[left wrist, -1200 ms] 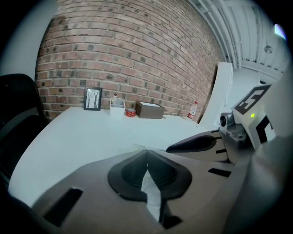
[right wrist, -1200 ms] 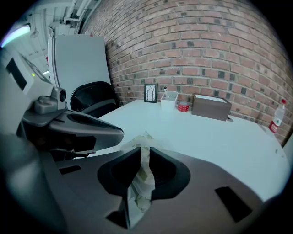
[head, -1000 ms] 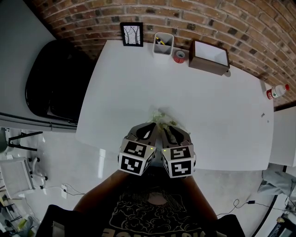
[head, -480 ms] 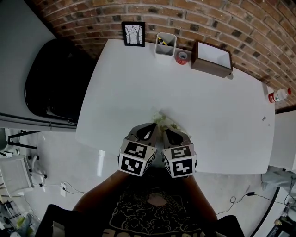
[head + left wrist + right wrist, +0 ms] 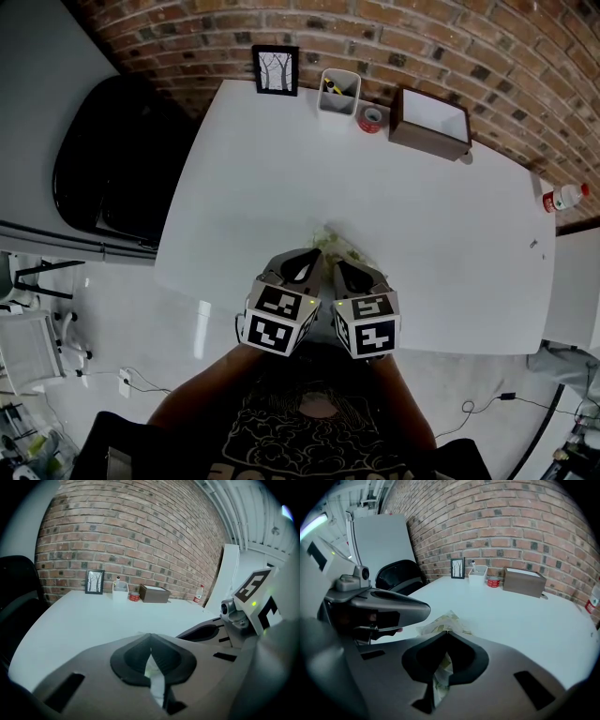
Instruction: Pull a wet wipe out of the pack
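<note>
The wet wipe pack (image 5: 330, 243), a crumpled pale wrapper with yellow-green print, lies near the front edge of the white table (image 5: 281, 169). Both grippers sit side by side just behind it. In the left gripper view, my left gripper (image 5: 150, 637) is shut on a white wipe (image 5: 155, 679) that hangs between its pads. In the right gripper view, my right gripper (image 5: 447, 633) is shut on the pack's wrapper (image 5: 441, 674), and more of the pack (image 5: 443, 622) shows beyond its tips. From the head view, the left gripper (image 5: 310, 256) and the right gripper (image 5: 338, 266) hide most of the pack.
Along the brick wall at the table's far edge stand a framed picture (image 5: 276, 70), a white pen holder (image 5: 337, 91), a red tape roll (image 5: 370, 119) and a brown box (image 5: 428, 122). A bottle (image 5: 562, 197) is at the far right. A black chair (image 5: 112, 159) stands left of the table.
Both grippers and the pack stay in nearly the same place. The head view has shifted slightly.
</note>
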`<action>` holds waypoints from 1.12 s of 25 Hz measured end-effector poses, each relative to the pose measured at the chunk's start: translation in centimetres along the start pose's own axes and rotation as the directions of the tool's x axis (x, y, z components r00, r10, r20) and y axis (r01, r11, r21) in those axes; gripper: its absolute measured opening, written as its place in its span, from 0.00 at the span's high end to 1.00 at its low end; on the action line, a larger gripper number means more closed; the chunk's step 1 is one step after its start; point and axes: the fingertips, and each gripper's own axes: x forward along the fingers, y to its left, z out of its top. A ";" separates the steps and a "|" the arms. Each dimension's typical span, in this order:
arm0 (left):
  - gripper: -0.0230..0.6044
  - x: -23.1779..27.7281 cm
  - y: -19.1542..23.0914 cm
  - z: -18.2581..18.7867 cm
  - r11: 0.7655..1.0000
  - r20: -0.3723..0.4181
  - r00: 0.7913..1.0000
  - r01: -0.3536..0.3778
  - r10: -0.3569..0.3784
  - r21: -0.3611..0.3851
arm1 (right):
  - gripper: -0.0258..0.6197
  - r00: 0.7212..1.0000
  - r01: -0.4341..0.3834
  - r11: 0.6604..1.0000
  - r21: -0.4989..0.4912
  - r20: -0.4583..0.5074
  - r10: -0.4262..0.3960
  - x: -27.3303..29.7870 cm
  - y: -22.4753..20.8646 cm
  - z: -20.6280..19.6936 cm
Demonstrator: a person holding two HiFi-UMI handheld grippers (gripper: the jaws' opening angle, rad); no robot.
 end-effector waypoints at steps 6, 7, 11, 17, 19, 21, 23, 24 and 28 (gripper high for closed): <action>0.94 -0.6 -0.7 0.1 1.000 0.007 1.000 0.011 -0.011 0.014 | 0.93 0.999 0.027 0.999 0.020 0.038 -0.028 -0.9 -0.5 0.5; 0.94 -0.7 -0.8 0.1 1.000 0.008 1.000 0.013 -0.013 0.015 | 0.93 0.999 0.031 0.999 0.024 0.040 -0.032 -1.1 -0.5 0.5; 0.94 -1.2 -1.1 0.3 0.999 0.018 0.999 0.027 -0.027 0.021 | 0.93 0.997 0.053 0.998 0.038 0.058 -0.055 -1.7 -0.4 0.8; 0.94 -2.1 -1.7 0.5 0.998 0.033 0.998 0.047 -0.048 0.029 | 0.93 0.992 0.084 0.995 0.050 0.086 -0.089 -2.8 -0.1 1.2; 0.94 -2.5 -1.8 0.6 0.998 0.040 0.998 0.053 -0.054 0.032 | 0.93 0.990 0.099 0.994 0.052 0.095 -0.103 -3.1 0.1 1.3; 0.94 -3.0 -2.0 0.6 0.997 0.044 0.997 0.060 -0.062 0.038 | 0.93 0.988 0.110 0.993 0.052 0.103 -0.115 -3.5 0.3 1.4; 0.94 -3.4 -2.2 0.7 0.997 0.047 0.997 0.067 -0.069 0.043 | 0.93 0.986 0.119 0.992 0.052 0.111 -0.124 -3.9 0.5 1.6; 0.94 -3.5 -2.2 0.7 0.997 0.049 0.996 0.069 -0.071 0.044 | 0.93 0.985 0.123 0.991 0.052 0.115 -0.128 -4.0 0.5 1.7; 0.94 -4.0 -2.3 0.7 0.996 0.057 0.995 0.076 -0.079 0.046 | 0.93 0.982 0.137 0.989 0.054 0.127 -0.143 -4.5 0.8 2.0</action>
